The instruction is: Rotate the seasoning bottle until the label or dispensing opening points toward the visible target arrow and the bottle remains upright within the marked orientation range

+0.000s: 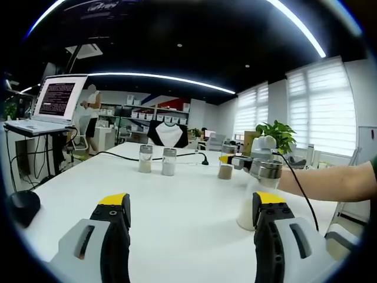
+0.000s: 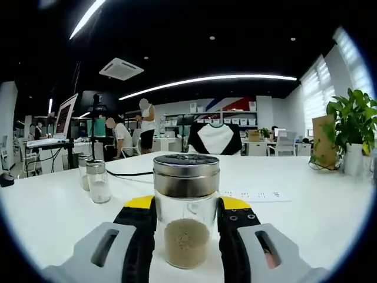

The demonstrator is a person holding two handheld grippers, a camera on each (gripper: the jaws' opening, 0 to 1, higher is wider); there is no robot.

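A glass seasoning bottle with a steel lid and brown powder stands upright on the white table, between the jaws of my right gripper, which press on its sides. In the left gripper view the same bottle is small and far off, with the right gripper and a person's arm reaching in from the right. My left gripper hovers low over the table, open, with nothing between its jaws. A bottle of white powder stands just beyond its right jaw.
Two more shakers stand mid-table, seen also as shakers on the left. A sheet with small marks lies behind the held bottle. A black cable, a laptop and a potted plant ring the table.
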